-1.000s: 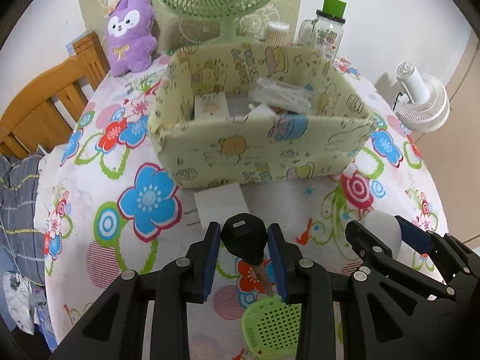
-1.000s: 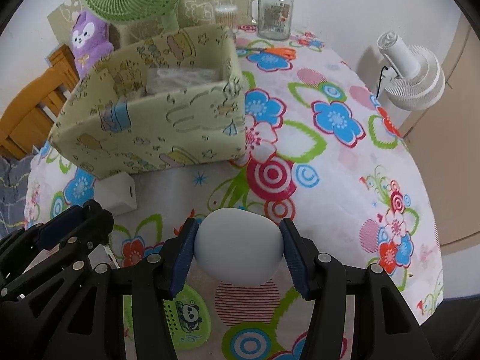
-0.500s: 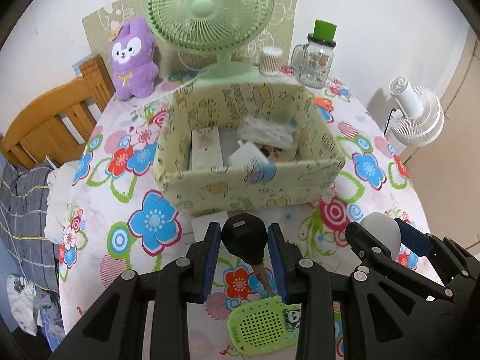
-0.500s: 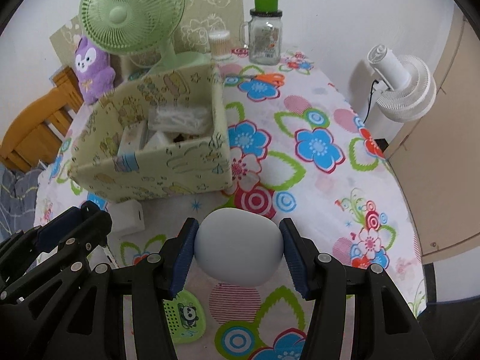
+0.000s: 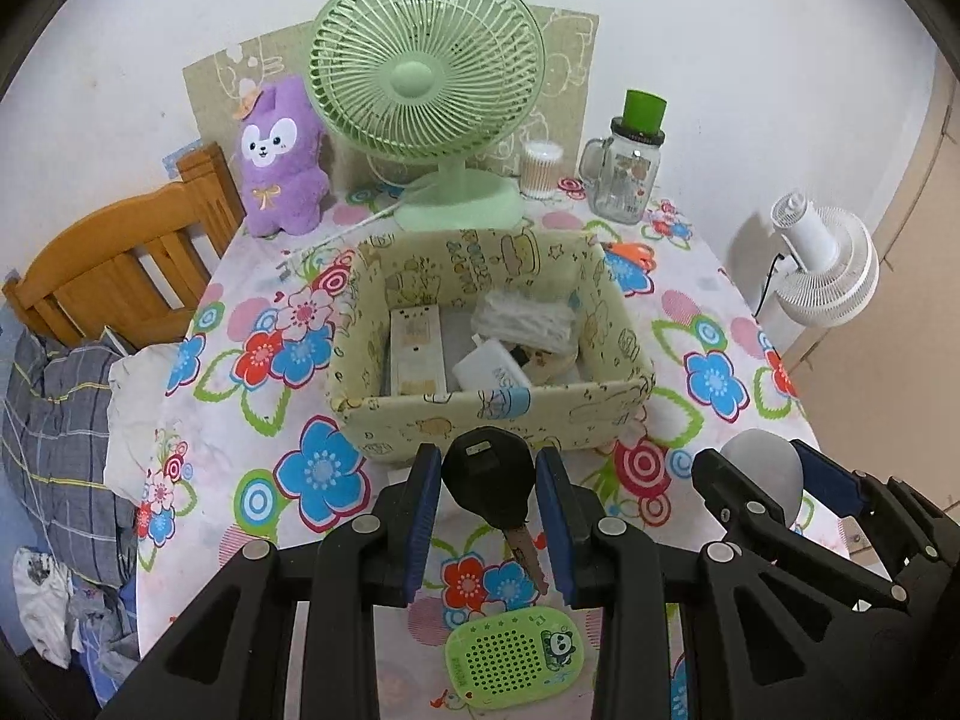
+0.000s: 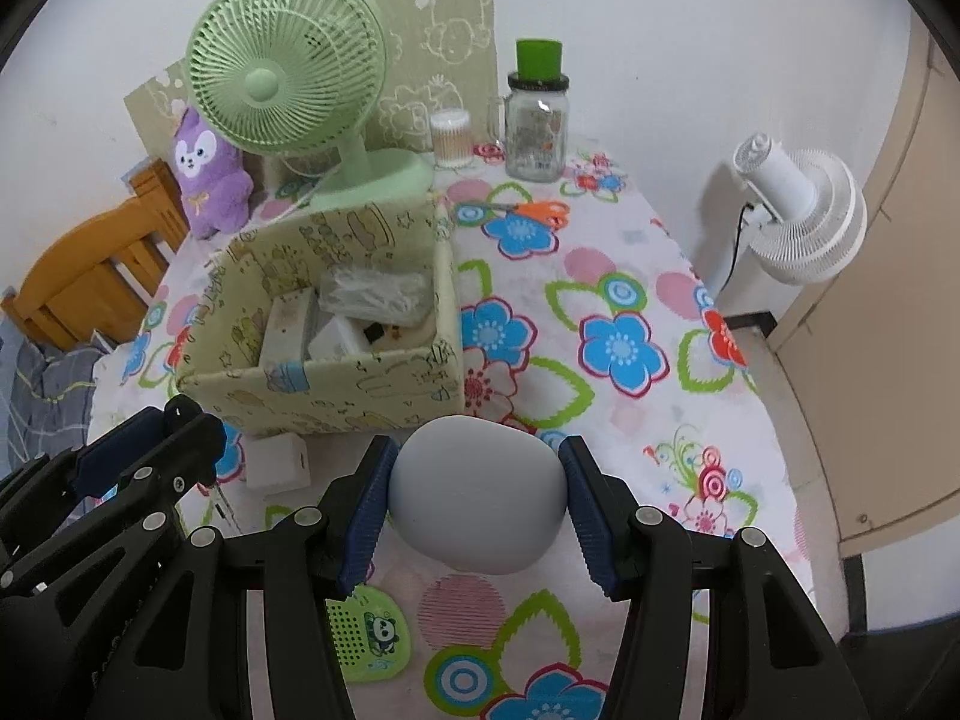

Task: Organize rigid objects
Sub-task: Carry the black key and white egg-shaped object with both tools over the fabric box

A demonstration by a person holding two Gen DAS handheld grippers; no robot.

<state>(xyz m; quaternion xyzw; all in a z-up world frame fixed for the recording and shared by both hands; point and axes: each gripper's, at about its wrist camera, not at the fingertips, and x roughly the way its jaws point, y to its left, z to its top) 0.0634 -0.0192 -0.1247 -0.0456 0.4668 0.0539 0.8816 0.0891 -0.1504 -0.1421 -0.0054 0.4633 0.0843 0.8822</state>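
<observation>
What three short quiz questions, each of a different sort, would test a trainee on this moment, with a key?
1. True or false: the left gripper is shut on a black car key.
2. Multiple choice: what does the right gripper hold? A) orange scissors B) a pale grey rounded object C) a glass jar
3. Fill in: the green panda gadget lies on the ______, not in the fabric box.

Key
1. True; the key's head sits between the pads, its blade pointing back toward the camera.
2. B; the pale grey rounded object fills the jaws, while the orange scissors and glass jar stay on the table.
3. Tablecloth.
</observation>
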